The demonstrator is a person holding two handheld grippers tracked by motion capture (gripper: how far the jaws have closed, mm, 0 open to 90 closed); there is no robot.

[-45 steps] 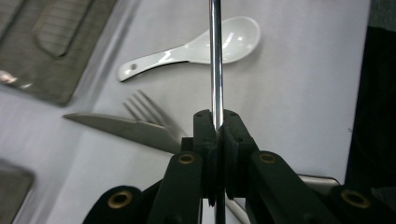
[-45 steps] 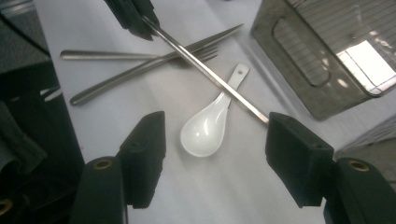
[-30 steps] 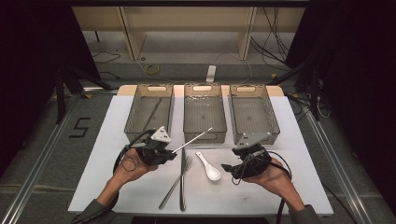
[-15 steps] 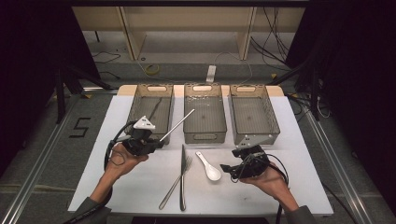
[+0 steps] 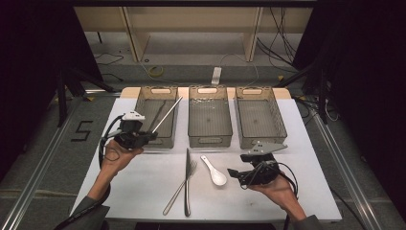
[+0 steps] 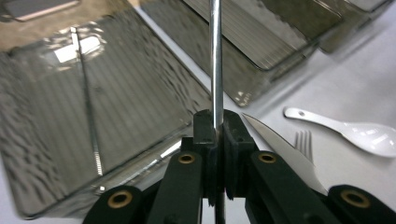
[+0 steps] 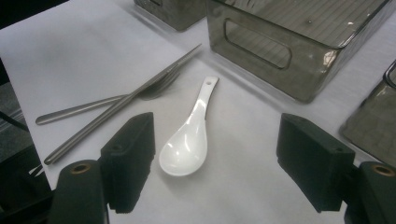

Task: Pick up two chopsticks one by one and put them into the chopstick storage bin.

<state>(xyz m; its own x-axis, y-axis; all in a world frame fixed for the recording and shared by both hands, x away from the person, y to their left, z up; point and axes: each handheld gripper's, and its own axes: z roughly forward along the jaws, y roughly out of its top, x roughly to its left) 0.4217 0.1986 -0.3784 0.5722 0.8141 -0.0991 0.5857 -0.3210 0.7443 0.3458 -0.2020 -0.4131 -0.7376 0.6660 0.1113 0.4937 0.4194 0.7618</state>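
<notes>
a thin metal chopstick was clenched by the left gripper at the frame's left, while the right gripper was spread wide, jaws just opening, over the white spoon.

High view: above the person's side, facing forward and down on the table.
Left gripper view: close over the left bin.
Right gripper view: low, near the spoon.
Shared: spoon, knife, fork.
</notes>
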